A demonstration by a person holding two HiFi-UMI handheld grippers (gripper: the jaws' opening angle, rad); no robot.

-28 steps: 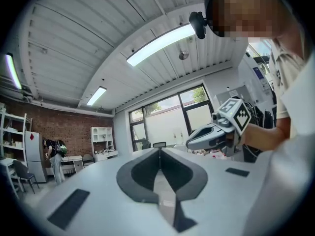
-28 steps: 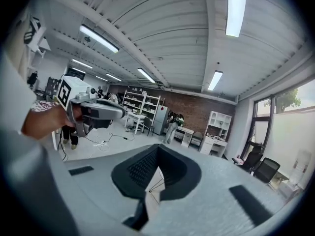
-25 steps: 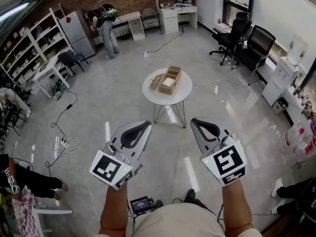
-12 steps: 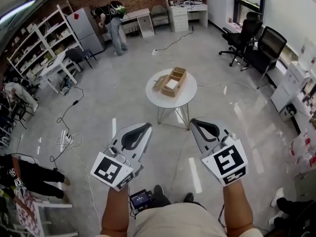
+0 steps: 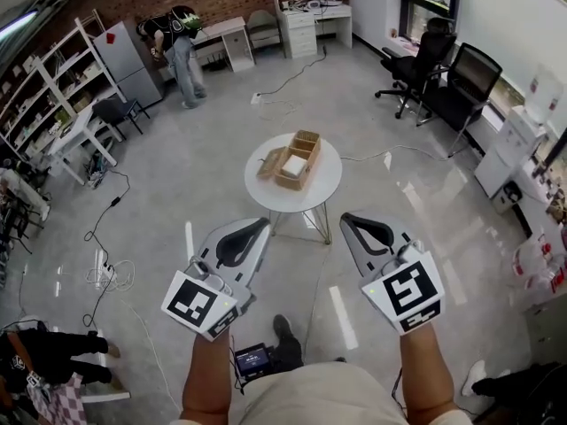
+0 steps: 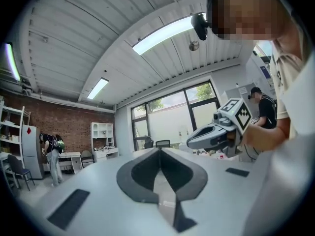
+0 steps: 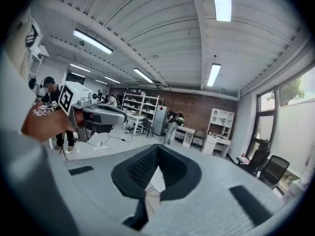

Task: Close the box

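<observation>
An open cardboard box with its flaps spread and something white inside stands on a small round white table, some way ahead on the floor in the head view. Both grippers are held low in front of the person, well short of the table. My left gripper is shut and empty, its jaw tips meeting. My right gripper is also shut with nothing in it. Each gripper view looks up at the ceiling and shows the other gripper alongside; the box is not in them.
A person stands at the far wall by a fridge. Shelves line the left, office chairs the right. Cables lie on the floor at the left. A small screen device sits near the feet.
The table with the box has come nearer and shifted slightly left in the head view. Both grippers keep the same pose and stay shut.
</observation>
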